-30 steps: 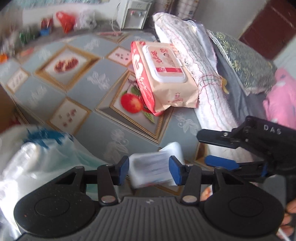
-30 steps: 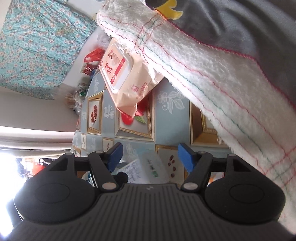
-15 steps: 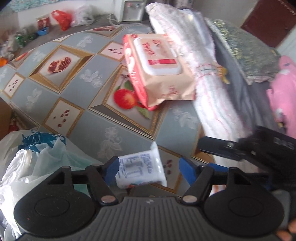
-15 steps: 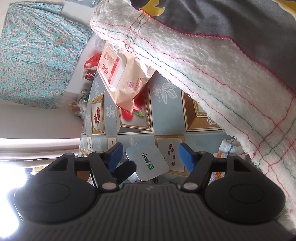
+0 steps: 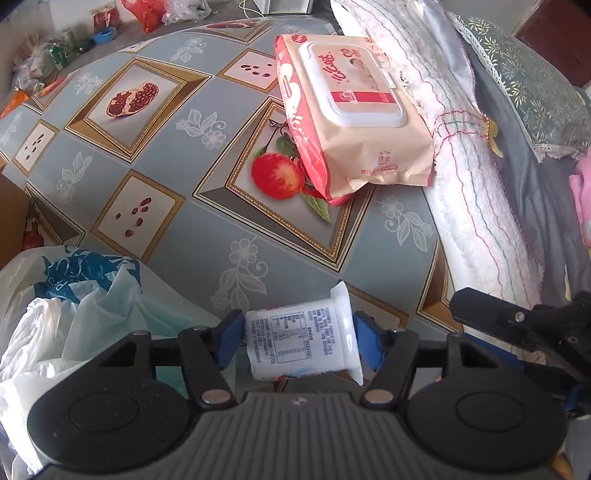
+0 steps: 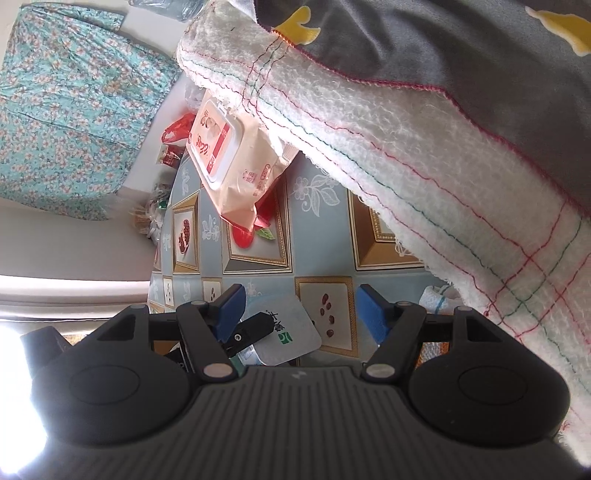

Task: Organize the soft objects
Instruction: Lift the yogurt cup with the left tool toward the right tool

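Tissue packet, one; wipes pack, one.

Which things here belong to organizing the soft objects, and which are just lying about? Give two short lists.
Belong to the job:
small tissue pack, held in the left gripper
wet wipes pack
folded white towel
right gripper, open

Just lying about:
plastic bags
patterned tablecloth
red bag

A home: fruit-patterned tablecloth, floral curtain, folded towels, pillow.
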### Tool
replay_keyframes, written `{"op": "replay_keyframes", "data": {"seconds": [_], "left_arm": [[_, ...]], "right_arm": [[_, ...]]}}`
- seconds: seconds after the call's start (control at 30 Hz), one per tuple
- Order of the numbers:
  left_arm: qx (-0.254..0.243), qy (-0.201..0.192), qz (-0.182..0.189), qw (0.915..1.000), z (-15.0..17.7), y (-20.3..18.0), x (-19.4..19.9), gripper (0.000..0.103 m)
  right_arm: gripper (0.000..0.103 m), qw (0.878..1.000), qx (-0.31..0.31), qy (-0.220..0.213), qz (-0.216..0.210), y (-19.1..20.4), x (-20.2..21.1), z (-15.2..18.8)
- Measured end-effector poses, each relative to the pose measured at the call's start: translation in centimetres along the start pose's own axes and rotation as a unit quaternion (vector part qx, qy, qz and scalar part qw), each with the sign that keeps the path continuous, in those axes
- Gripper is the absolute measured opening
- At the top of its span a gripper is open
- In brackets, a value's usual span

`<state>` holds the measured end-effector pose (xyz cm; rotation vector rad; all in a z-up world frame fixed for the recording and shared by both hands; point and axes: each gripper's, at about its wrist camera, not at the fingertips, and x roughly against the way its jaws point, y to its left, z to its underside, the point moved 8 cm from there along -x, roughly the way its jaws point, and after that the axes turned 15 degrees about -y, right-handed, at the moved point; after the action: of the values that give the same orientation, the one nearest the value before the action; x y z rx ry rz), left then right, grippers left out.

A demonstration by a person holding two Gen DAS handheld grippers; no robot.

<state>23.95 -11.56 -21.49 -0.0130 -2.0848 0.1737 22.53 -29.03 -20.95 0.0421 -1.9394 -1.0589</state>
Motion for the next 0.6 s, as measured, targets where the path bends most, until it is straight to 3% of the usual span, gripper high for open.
{"op": "replay_keyframes", "data": {"seconds": [0.17, 0.33, 0.5, 0.6], "left_arm": [[0.069, -0.006, 0.068, 0.9953, -0.2, -0.3, 0.2, 0.064], [0.161, -0.04, 0.171, 0.9713, -1.1, -1.3, -0.1, 0.065], [0.206, -0.033, 0.191, 0.9591, -0.4, -0.7, -2.2, 0.065], [0.211, -0.036, 0.196, 0.9568, -0.5, -0.4, -2.3, 0.065]], "right_arm": [[0.067, 1.0, 0.002, -0.01, -0.001, 0.0, 0.1, -0.3], [0.067, 1.0, -0.007, -0.027, -0.002, -0.4, 0.2, -1.0], [0.067, 0.999, -0.009, -0.037, 0.001, -0.4, 0.3, -1.5], [0.067, 0.999, -0.001, -0.041, 0.007, -0.3, 0.0, -1.7]]}}
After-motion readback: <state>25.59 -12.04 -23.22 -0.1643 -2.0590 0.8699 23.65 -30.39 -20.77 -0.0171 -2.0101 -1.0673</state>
